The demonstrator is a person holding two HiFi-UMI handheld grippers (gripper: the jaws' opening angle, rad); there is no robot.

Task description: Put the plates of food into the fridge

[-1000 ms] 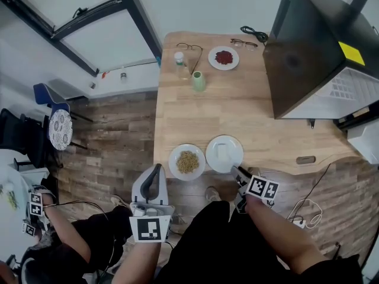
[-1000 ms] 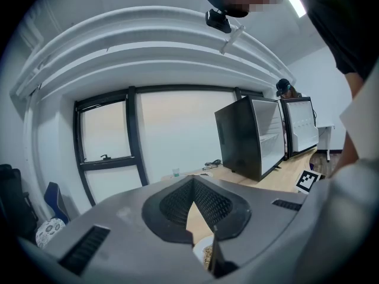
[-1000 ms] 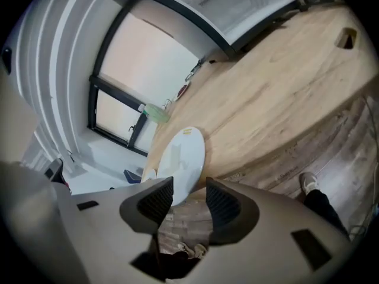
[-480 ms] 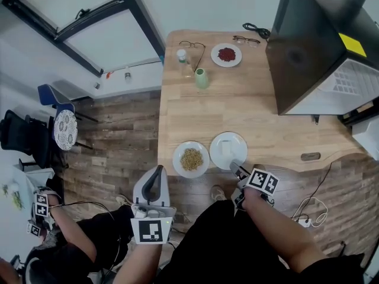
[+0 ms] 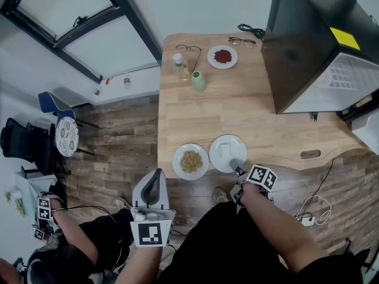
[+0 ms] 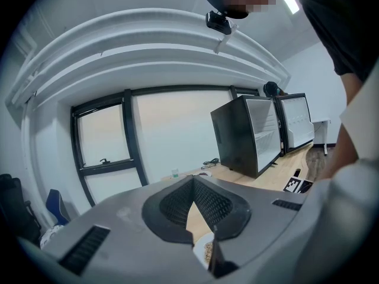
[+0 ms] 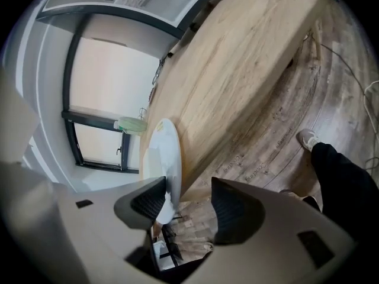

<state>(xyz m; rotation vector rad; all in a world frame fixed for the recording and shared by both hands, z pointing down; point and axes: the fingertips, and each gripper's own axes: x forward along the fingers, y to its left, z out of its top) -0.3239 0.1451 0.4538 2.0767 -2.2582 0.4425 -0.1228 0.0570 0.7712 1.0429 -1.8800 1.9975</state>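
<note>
On the wooden table (image 5: pixel 237 108), near its front edge, sit a white plate (image 5: pixel 228 153) with pale food and a plate of brown grains (image 5: pixel 190 161). At the far end lies a plate of red food (image 5: pixel 223 56). My right gripper (image 5: pixel 237 167) is at the white plate's near rim. Its jaws are opening, and the rim (image 7: pixel 161 158) lies between them without being pressed. My left gripper (image 5: pixel 155 185) hangs shut and empty in front of the table edge. The black fridge (image 5: pixel 302 46) stands on the table's right side.
A green cup (image 5: pixel 198 81), a small bottle (image 5: pixel 177 61) and two pairs of glasses (image 5: pixel 190 48) lie at the table's far end. A black cable (image 5: pixel 250 31) runs behind the fridge. Another person with marker cubes (image 5: pixel 42 215) sits at the lower left.
My right gripper has stayed at the white plate's near rim. The head view has shifted slightly. The left gripper has not moved.
</note>
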